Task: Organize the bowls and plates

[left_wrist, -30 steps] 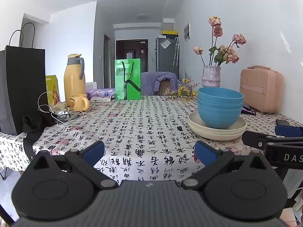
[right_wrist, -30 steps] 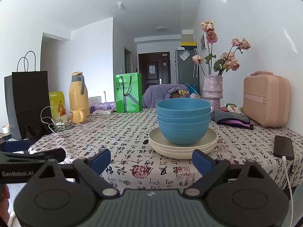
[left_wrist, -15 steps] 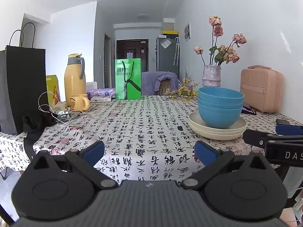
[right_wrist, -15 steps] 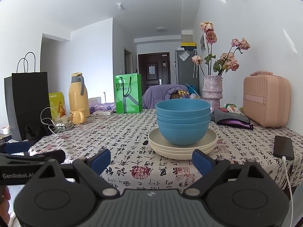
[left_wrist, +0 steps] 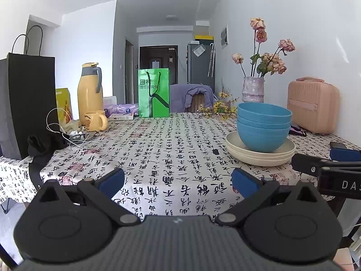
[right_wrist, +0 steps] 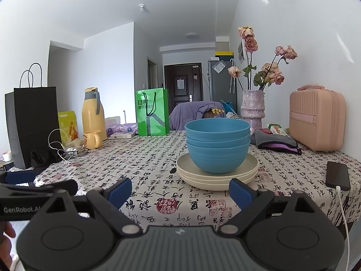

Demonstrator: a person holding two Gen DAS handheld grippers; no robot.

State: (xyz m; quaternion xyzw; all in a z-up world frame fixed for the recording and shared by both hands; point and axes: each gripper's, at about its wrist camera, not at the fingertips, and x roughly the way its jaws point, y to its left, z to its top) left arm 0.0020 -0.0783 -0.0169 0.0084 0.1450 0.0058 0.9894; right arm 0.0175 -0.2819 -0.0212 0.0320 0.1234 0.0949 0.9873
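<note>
Three nested blue bowls [right_wrist: 217, 148] stand on a stack of three cream plates [right_wrist: 217, 177] on the patterned tablecloth [right_wrist: 144, 164]. In the left wrist view the bowls [left_wrist: 264, 126] and plates [left_wrist: 260, 154] sit to the right. My right gripper [right_wrist: 180, 192] is open and empty, just in front of the plates at the near table edge. My left gripper [left_wrist: 178, 183] is open and empty over the near edge, left of the stack. The right gripper also shows at the right of the left wrist view [left_wrist: 327, 160].
A black phone on a white cable [right_wrist: 337, 175] lies right of the plates. A pink case [right_wrist: 317, 119], a vase of roses [right_wrist: 252, 110] and folded cloth [right_wrist: 276, 141] stand behind. A black bag [left_wrist: 27, 103], yellow flask [left_wrist: 89, 92], mug [left_wrist: 96, 120], cables and green bag [left_wrist: 153, 92] are left.
Almost nothing differs. My right gripper has edged very slightly; the bowls, the plates and my left gripper stay in place.
</note>
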